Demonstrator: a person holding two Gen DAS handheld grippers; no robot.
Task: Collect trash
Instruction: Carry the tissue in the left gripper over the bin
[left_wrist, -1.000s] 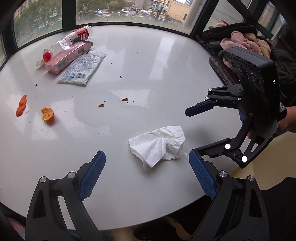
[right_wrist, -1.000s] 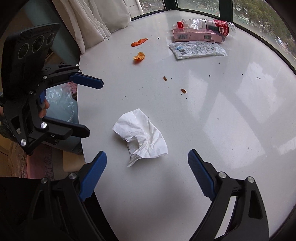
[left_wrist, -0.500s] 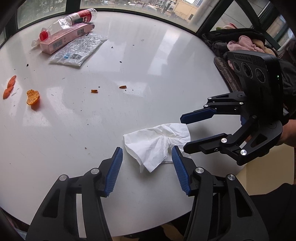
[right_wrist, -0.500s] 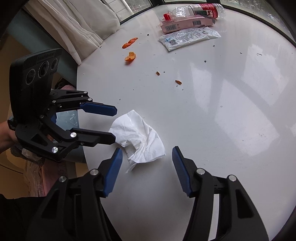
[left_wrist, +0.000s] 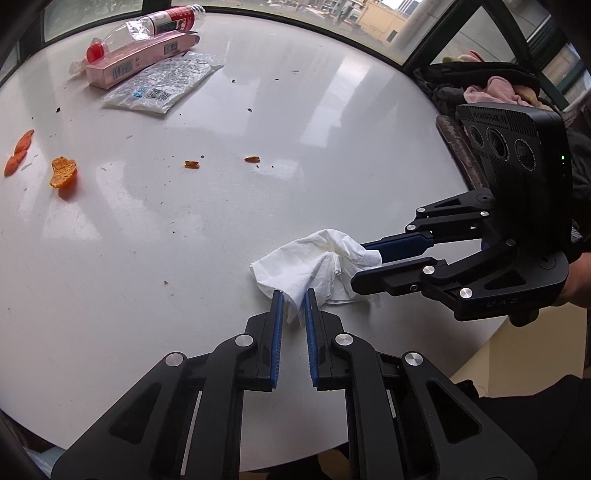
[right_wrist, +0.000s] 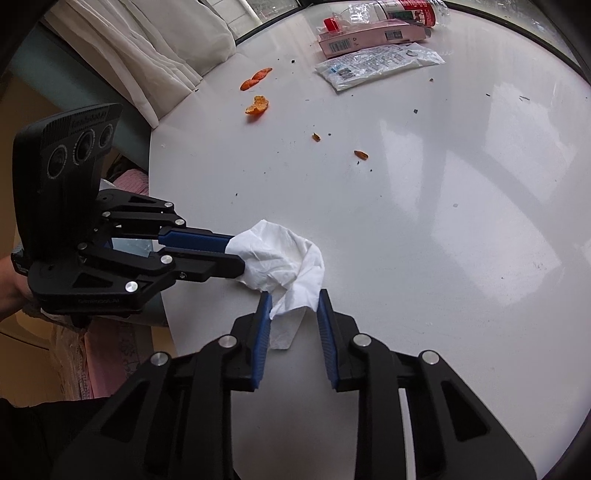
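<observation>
A crumpled white tissue (left_wrist: 314, 258) (right_wrist: 280, 258) lies near the front edge of the round white table (left_wrist: 166, 240). My left gripper (left_wrist: 293, 299) (right_wrist: 237, 256) is closing its jaws, and the blue pads pinch one corner of the tissue. From the other side my right gripper (right_wrist: 294, 299) (left_wrist: 364, 269) is closing too, with the opposite edge of the tissue bunched between its pads. At the far side lie a crushed plastic bottle (left_wrist: 147, 29), a pink box (left_wrist: 140, 61) and a clear wrapper (left_wrist: 162, 85).
Orange peel (left_wrist: 63, 171) and orange slices (left_wrist: 18, 153) lie at the left, with small crumbs (left_wrist: 192, 163) mid-table. A pile of clothes (left_wrist: 491, 86) sits beyond the table's right edge. White curtains (right_wrist: 147, 48) hang past the left edge in the right wrist view.
Both grippers have come down onto the tissue from opposite sides and closed from wide open to pinching it. The tissue has bunched up between them.
</observation>
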